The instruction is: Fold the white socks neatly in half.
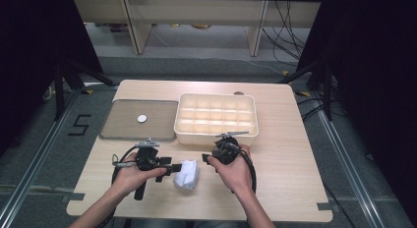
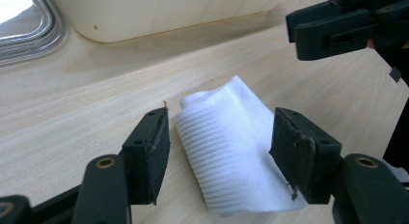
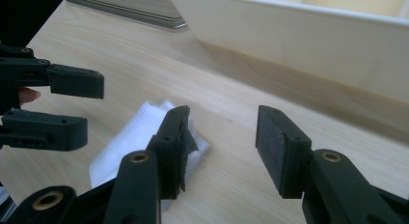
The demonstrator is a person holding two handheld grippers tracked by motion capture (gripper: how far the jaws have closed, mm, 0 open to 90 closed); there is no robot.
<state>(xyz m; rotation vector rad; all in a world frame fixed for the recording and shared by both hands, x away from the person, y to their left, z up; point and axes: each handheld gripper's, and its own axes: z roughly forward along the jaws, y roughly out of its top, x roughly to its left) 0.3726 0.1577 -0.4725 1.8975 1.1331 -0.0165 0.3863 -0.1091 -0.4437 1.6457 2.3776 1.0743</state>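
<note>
1. A pale wooden table (image 1: 275, 188) is seen from above, its near edge crossed by two forearms that come in from the bottom of the high view.
2. The left gripper (image 1: 173, 167) is held low over the table with its jaws spread apart and nothing gripped; in the left gripper view the cloth lies flat on the wood between the two pads, which are not pressed on it.
3. The right gripper (image 1: 206, 158) is held just to the right of the cloth, its jaws likewise released and empty; in the right gripper view bare wood is seen between them.
4. A folded white cloth (image 1: 187, 175) is laid on the table between the two grippers, near the front edge.
5. The ribbed weave of the cloth (image 2: 226, 142) is made out in the left gripper view, while from above it is seen as a plain white patch.
6. Behind the grippers a cream compartment box (image 1: 216, 134) is set on the table; its grid of cells is shown in the high view, and its smooth side wall in the gripper views.
7. To the left of the box a grey tray (image 1: 123, 129) is placed, with a small white disc (image 1: 142, 118) on it.
8. Beyond the table a grey floor (image 1: 196, 66), dark stands, loose cables and pale furniture legs are seen.
</note>
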